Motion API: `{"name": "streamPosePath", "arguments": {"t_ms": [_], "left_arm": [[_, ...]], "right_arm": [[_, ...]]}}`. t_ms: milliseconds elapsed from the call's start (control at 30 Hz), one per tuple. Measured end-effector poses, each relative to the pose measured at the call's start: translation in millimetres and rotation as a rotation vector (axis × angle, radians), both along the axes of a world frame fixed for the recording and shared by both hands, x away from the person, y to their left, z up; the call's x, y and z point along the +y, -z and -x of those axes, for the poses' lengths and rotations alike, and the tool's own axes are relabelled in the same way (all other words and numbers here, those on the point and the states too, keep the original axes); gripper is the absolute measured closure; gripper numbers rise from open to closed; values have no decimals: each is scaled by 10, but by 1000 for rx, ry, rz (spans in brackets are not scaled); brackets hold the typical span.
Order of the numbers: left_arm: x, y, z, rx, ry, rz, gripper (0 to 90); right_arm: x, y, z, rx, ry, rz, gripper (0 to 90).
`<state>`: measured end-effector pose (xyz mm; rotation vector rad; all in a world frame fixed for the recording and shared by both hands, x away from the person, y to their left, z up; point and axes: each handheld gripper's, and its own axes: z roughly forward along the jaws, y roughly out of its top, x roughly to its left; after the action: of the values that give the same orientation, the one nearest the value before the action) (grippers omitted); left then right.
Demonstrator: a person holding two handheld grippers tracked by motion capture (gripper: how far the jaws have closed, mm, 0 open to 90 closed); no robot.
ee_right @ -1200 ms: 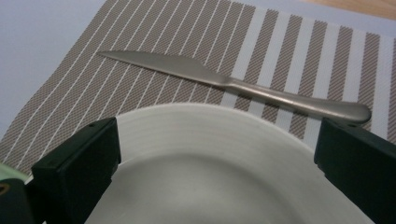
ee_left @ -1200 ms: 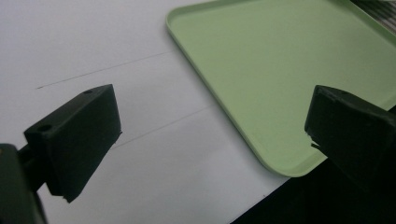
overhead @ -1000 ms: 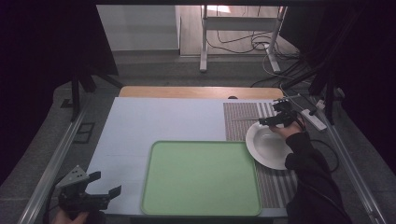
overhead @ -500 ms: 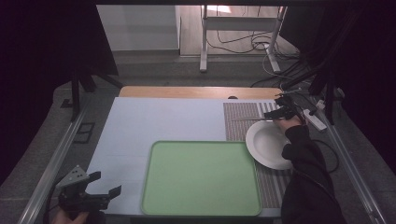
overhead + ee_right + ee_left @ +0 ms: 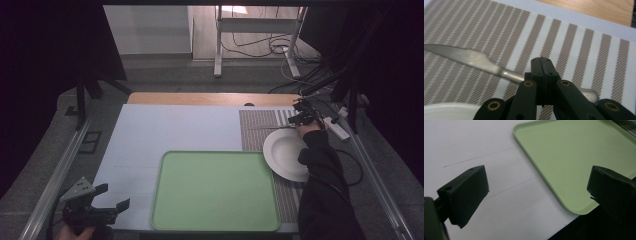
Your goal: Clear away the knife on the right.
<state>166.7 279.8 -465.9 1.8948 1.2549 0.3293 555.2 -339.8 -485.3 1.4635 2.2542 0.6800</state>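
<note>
The right gripper (image 5: 543,65) has just clamped, seemingly on the knife (image 5: 471,58) handle. Lifting looks next. The left gripper (image 5: 536,192) idles, jaws apart.

The right tool (image 5: 301,118) is held at the far right of the bench, at the end of a dark-sleeved forearm that is stretched forward from the bottom edge of the high view. Its jaws have just been closing and are seen pressed together in the right gripper view (image 5: 543,65). The left tool (image 5: 92,207) is held low at the near left corner in a hand, its grey three-cornered plate uppermost. Its jaws are spread wide apart, nothing being gripped between them (image 5: 536,192).
</note>
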Motion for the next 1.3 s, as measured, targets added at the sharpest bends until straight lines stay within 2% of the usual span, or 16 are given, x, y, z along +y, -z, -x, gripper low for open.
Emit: {"name": "streamPosePath", "arguments": {"t_ms": [167, 300, 400, 567, 667, 833, 900, 933, 1033, 1100, 1133, 1200, 1233, 1300], "left_arm": [[2, 0, 1, -1, 0, 1, 36], [-2, 0, 1, -1, 1, -2, 36], [-4, -1, 1, -2, 1, -3, 37], [-10, -2, -1, -2, 3, -7, 37], [-11, -2, -1, -2, 3, -8, 38], [-17, -3, -1, -2, 4, -12, 39], [-17, -3, -1, -3, 5, -12, 39], [-16, -3, -1, -2, 4, -11, 39], [-12, -2, -1, -3, 5, -9, 39], [-13, -2, -1, -3, 5, -10, 39], [-14, -2, -1, -3, 5, -11, 40], [-14, -2, 0, -3, 5, -11, 40], [-13, -2, 1, -2, 5, -11, 40], [-13, -2, 1, -2, 5, -11, 40]], "right_arm": [[-81, 120, -54, 6, 33, 55, 900], [-183, 112, -21, 42, 81, 48, 900], [-254, 95, 33, 73, 91, 29, 900], [-337, 63, 129, 138, 58, 16, 900], [-372, 48, 176, 181, 43, -8, 900], [-399, 43, 190, 190, 43, -9, 900], [-391, 35, 183, 187, 42, 5, 887], [-385, 26, 180, 174, 48, 8, 848], [-342, -79, 154, 116, 54, -49, 746], [-262, -160, 141, 78, 39, -76, 655], [-212, -197, 133, 64, 26, -77, 582], [-116, -234, 111, 63, 14, -88, 433], [-60, -236, 96, 77, 8, -91, 372], [52, -207, 71, 77, -9, -61, 282]]}}
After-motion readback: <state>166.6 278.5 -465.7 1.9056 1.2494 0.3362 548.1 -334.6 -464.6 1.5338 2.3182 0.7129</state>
